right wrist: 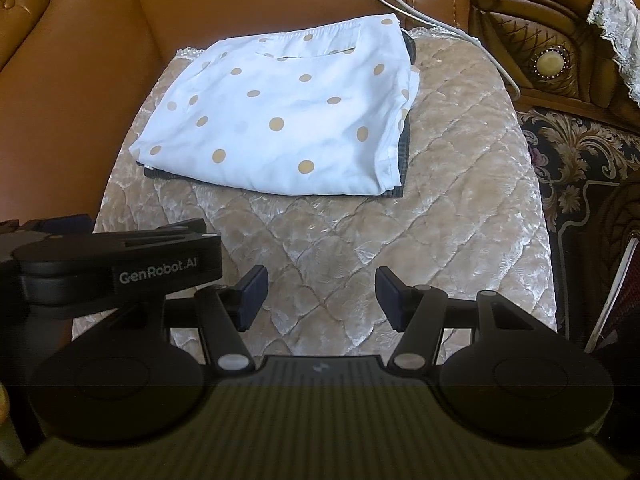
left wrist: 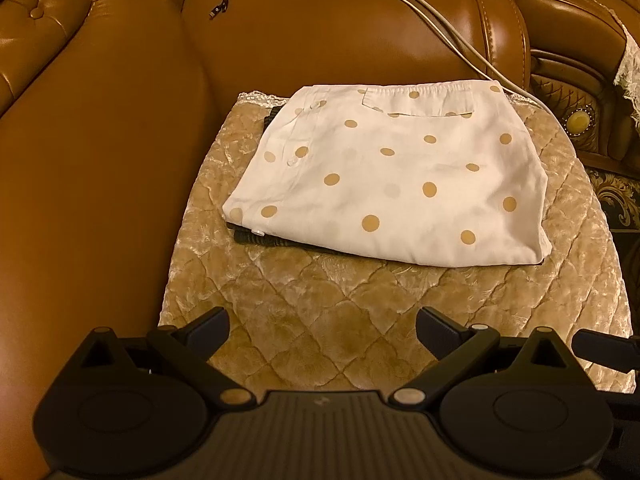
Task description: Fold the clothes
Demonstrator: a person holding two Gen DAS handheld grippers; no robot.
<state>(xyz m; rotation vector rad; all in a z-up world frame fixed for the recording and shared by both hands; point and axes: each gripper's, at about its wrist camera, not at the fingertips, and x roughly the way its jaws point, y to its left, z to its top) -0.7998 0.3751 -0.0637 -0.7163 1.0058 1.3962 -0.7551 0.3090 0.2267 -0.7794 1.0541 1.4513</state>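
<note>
A white garment with tan polka dots (left wrist: 392,176) lies folded into a flat rectangle on a quilted beige cushion (left wrist: 320,300). A dark striped garment (left wrist: 260,239) lies folded beneath it, with only its edges showing. The right wrist view shows the same white garment (right wrist: 288,120) with the dark garment (right wrist: 404,148) peeking out along its right and near edges. My left gripper (left wrist: 322,330) hangs open over the cushion's near part, short of the pile. My right gripper (right wrist: 320,298) is open too, nothing between its fingers. The left gripper's body (right wrist: 120,272) sits close at its left.
The cushion (right wrist: 440,208) rests on a brown leather sofa seat (left wrist: 100,184). White cables (left wrist: 420,12) run down the backrest to the cushion's far right corner. A carved wooden armrest (right wrist: 548,60) and patterned carpet (right wrist: 572,148) lie to the right.
</note>
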